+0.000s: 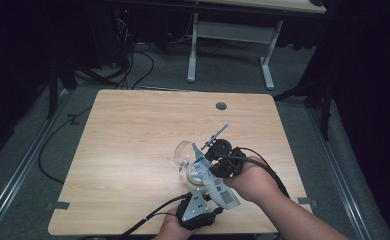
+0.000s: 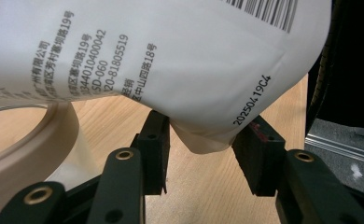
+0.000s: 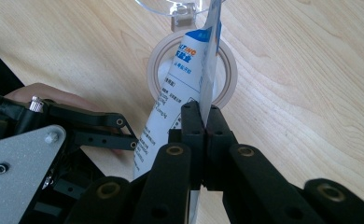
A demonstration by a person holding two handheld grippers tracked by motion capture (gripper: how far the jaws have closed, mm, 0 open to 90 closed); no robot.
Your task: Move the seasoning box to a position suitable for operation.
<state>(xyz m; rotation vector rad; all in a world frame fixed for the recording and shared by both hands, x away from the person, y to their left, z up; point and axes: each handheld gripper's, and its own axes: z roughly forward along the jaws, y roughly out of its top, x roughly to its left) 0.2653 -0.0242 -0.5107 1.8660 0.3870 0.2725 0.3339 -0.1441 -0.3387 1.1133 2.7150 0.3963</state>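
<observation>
A white and blue pouch with a barcode and printed text hangs tilted over a round cream-rimmed container on the table. The container's clear lid stands flipped up behind it. My right gripper is shut on the pouch's side seam, and the pouch's top end points down into the container's mouth. My left gripper sits under the pouch's bottom corner. Its jaws stand apart, with that corner between their tips. In the high view both grippers are close together near the front edge.
The wooden table has a round grommet hole near its far edge. Cables trail off the front edge from the left gripper. A white desk frame stands on the floor behind.
</observation>
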